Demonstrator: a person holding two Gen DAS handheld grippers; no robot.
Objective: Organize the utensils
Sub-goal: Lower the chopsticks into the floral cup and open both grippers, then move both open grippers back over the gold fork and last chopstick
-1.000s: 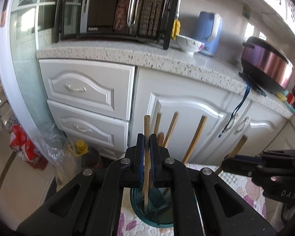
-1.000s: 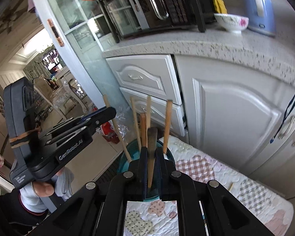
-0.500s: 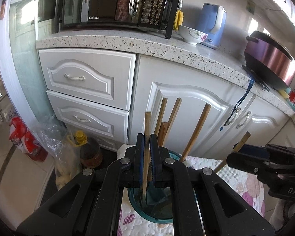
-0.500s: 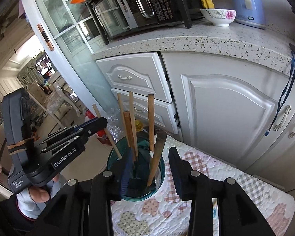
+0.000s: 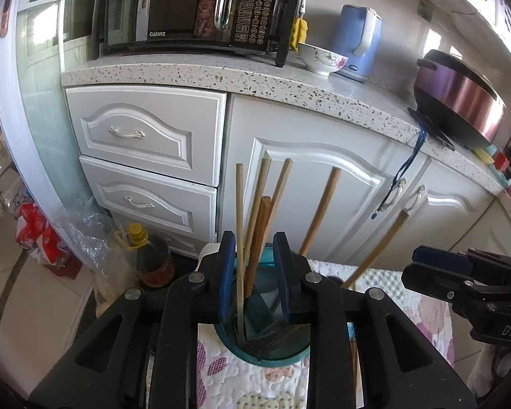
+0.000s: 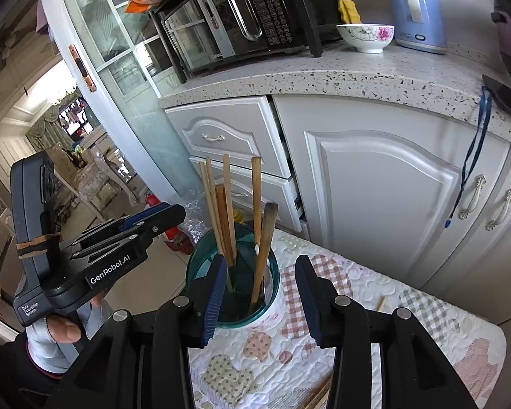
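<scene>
We are seeing wooden chopsticks point(image 5: 239, 235) standing nearly upright, tips down, inside the teal cup point(image 6: 201, 269) on the quilted mat point(image 6: 374, 293) (handles fanning outward). Left gripper point(image 5: 253, 276) and right gripper point(image 6: 260, 293) are both opening, gripping nothing.

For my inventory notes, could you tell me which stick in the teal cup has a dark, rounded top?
The brush-like stick leaning at the right of the teal cup; the other sticks end in square, pale wood.

Matt wooden utensils point(image 6: 257, 201) stand in a glossy translucent teal cup point(image 6: 271, 301) on quilted cloth point(image 6: 374, 310).
</scene>
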